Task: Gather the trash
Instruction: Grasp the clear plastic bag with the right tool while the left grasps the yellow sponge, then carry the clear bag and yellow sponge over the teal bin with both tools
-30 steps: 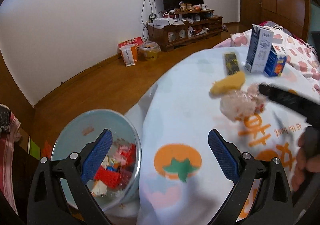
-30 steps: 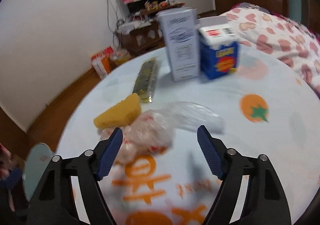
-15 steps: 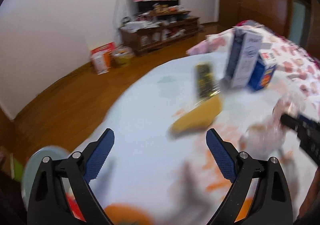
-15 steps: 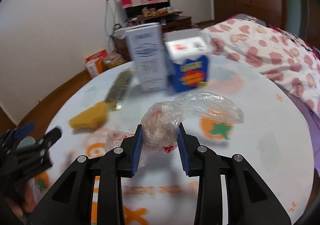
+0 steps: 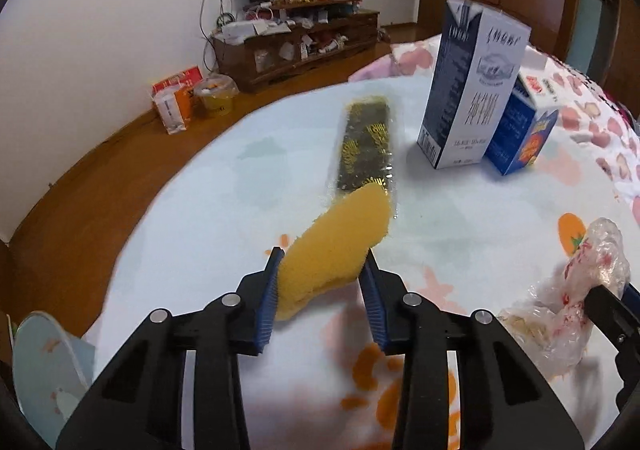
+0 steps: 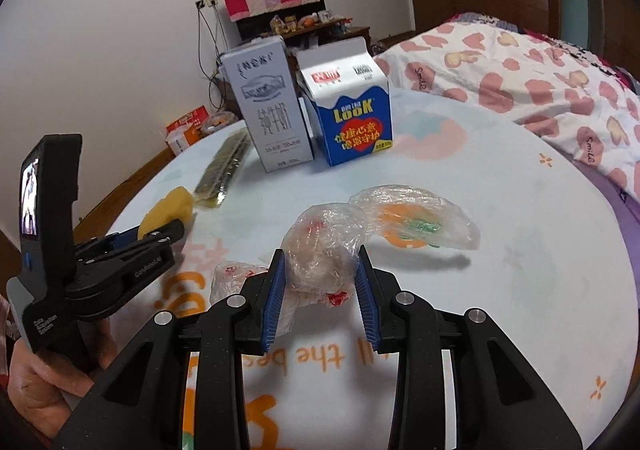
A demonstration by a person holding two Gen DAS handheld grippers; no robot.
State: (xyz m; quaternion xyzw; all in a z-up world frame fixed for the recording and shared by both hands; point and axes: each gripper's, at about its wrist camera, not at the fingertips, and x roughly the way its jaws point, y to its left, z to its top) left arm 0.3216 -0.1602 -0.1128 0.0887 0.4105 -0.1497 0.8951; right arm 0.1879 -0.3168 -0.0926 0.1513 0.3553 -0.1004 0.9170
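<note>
both grippers loaded (sponge (image 5: 336, 246), plastic bag (image 6: 320, 250))

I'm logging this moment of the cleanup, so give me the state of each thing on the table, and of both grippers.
left gripper: shut on the yellow sponge
yellow sponge: squeezed between the pads
right gripper: shut on the crumpled plastic bag
crumpled plastic bag: pinched, its tail trailing on the tablecloth
tall white carton: upright
blue carton: upright, beside the tall white carton
dark wrapper: lying flat
</note>
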